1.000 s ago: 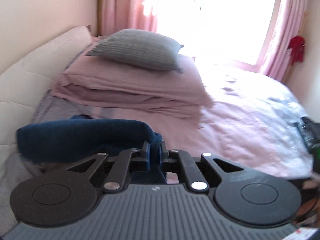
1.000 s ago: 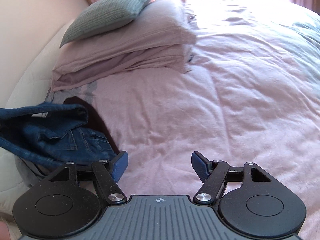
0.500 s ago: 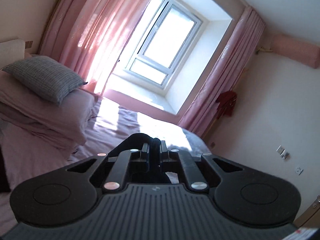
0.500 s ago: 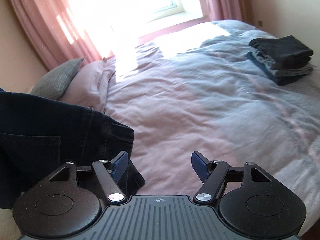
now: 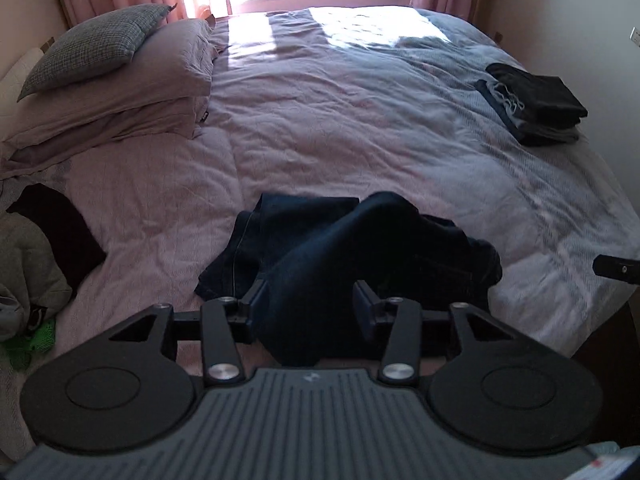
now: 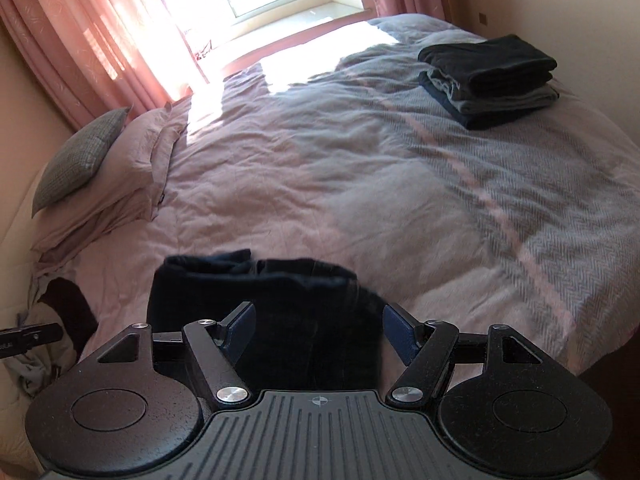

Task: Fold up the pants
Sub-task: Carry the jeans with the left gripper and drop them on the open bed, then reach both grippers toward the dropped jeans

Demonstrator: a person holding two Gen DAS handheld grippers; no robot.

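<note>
Dark blue jeans [image 5: 340,248] lie in a crumpled heap on the pink bedcover [image 5: 320,128], near the front edge of the bed. My left gripper [image 5: 310,295] is open just above them, and a raised fold of denim runs loosely between its fingers without being pinched. In the right wrist view the same jeans [image 6: 260,292] sit bunched right in front of my right gripper [image 6: 318,322], which is open and wide, with denim under the gap. Each gripper's black edge shows at the side of the other's view.
A stack of folded dark and grey clothes [image 5: 536,104] [image 6: 488,80] rests at the bed's far right. Pink pillows [image 5: 112,92] with a grey cushion [image 5: 92,40] lie at the left. Loose grey and black clothes [image 5: 36,256] are piled at the near left. The bed drops off on the right.
My left gripper, shut on the jeans in both earlier frames, has opened and the jeans now lie on the bed. Both views have swung toward the bed's middle. The right gripper stayed open.
</note>
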